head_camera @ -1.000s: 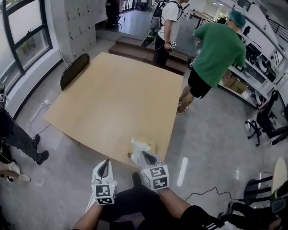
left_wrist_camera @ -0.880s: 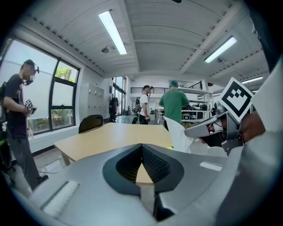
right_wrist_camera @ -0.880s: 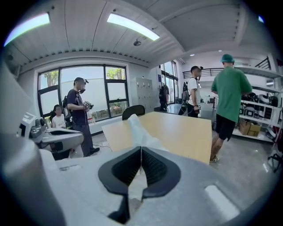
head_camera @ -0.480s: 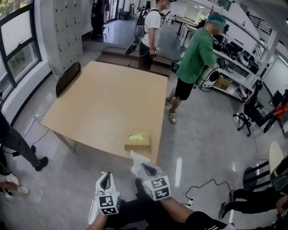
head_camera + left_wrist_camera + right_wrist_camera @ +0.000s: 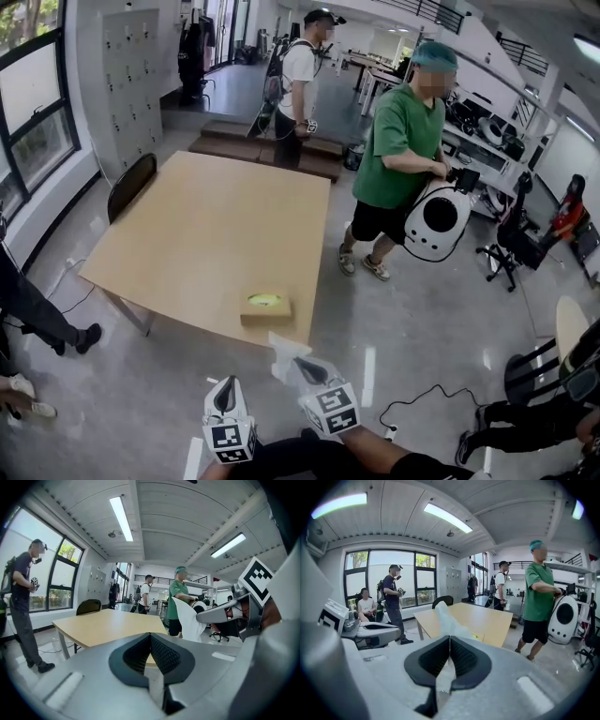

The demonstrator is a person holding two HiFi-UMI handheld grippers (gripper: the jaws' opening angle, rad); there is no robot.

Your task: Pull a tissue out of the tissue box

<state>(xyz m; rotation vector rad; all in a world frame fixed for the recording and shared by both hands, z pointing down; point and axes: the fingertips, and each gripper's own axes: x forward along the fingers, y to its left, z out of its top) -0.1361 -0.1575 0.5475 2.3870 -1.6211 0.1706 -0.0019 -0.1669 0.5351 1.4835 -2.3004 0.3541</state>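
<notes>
A flat tan tissue box [image 5: 265, 307] with a yellow-green opening lies on the wooden table [image 5: 197, 234], near its front edge. My right gripper [image 5: 302, 362] is off the table on my side of that edge, shut on a white tissue [image 5: 284, 348] that sticks up free of the box. The right gripper view shows the tissue [image 5: 445, 617] rising from the closed jaws of this gripper [image 5: 449, 639]. My left gripper [image 5: 223, 394] hangs beside it, to the left. In the left gripper view it [image 5: 150, 637] is shut and empty, with the tissue [image 5: 187, 620] to its right.
A person in a green shirt [image 5: 398, 155] carries a white round device [image 5: 436, 222] just right of the table. A person with a backpack [image 5: 298, 75] stands beyond it. A dark chair [image 5: 129, 180] sits at the far left corner. A cable [image 5: 417, 398] lies on the floor.
Both grippers and the view have backed away from the table, the right one carrying the tissue clear of the box. The box stays on the table. The person in green has turned around.
</notes>
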